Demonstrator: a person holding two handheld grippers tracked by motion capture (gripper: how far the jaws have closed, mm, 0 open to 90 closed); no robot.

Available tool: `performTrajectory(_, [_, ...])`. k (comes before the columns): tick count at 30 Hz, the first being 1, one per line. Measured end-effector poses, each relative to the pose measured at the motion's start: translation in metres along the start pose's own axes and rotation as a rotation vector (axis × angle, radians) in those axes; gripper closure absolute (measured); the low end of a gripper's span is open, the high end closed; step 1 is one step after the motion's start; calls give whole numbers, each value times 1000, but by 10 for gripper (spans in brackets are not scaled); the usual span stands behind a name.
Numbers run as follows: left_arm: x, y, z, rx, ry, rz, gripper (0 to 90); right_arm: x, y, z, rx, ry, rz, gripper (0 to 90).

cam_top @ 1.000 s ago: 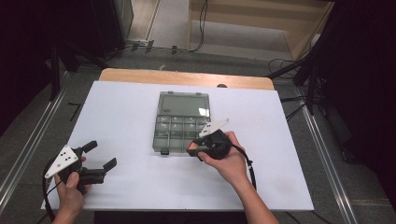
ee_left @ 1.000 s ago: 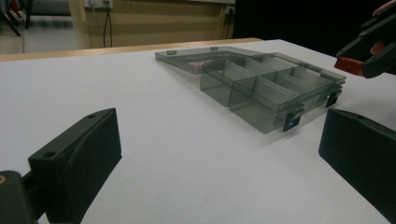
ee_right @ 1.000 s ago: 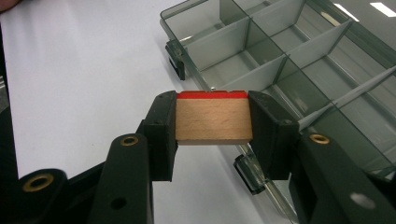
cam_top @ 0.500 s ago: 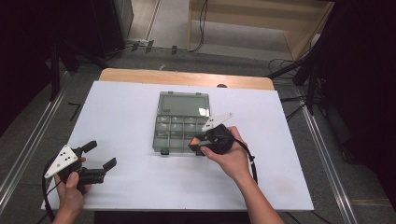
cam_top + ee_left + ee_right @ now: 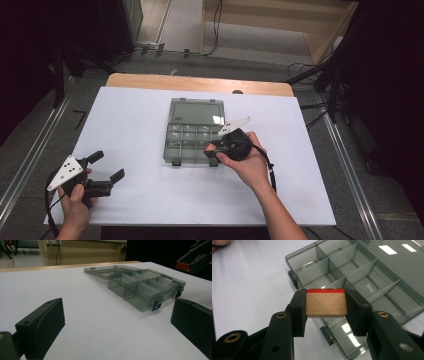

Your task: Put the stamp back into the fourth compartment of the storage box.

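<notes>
The wooden block (image 5: 326, 304) with its red top sits clamped in my right hand-held gripper (image 5: 325, 305), over the near compartments of the open organiser box (image 5: 192, 131). Next, I judge: lower and release. My left hand-held gripper (image 5: 100, 172) rests open on the bench (image 5: 135, 115).

We seem to be in a lab or recording studio: a white-topped table (image 5: 150, 115) stands between metal floor rails (image 5: 30, 165), with black curtains (image 5: 30, 60) at nine and three o'clock, cables (image 5: 217, 25) trailing at twelve o'clock and a wooden platform (image 5: 280, 20) beyond.
</notes>
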State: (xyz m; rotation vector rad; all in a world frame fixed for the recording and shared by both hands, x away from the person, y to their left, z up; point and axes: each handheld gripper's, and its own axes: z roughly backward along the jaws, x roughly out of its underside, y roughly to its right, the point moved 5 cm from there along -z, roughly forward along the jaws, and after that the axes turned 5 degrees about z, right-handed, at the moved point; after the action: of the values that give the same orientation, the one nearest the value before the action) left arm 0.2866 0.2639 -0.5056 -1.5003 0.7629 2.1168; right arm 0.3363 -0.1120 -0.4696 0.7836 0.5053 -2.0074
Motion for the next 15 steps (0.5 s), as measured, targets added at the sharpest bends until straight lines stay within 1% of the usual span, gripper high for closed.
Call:
performTrajectory(2, [0,0,0,-4,-3,-2,0,-1,1,1,10,-2,-3,536])
performTrajectory(10, [0,-2,0,0,4,13,0,-4,13,-1,8,-3,-19,536])
performTrajectory(15, [0,-2,0,-4,5,15,0,-7,22,-2,6,11,-46,535])
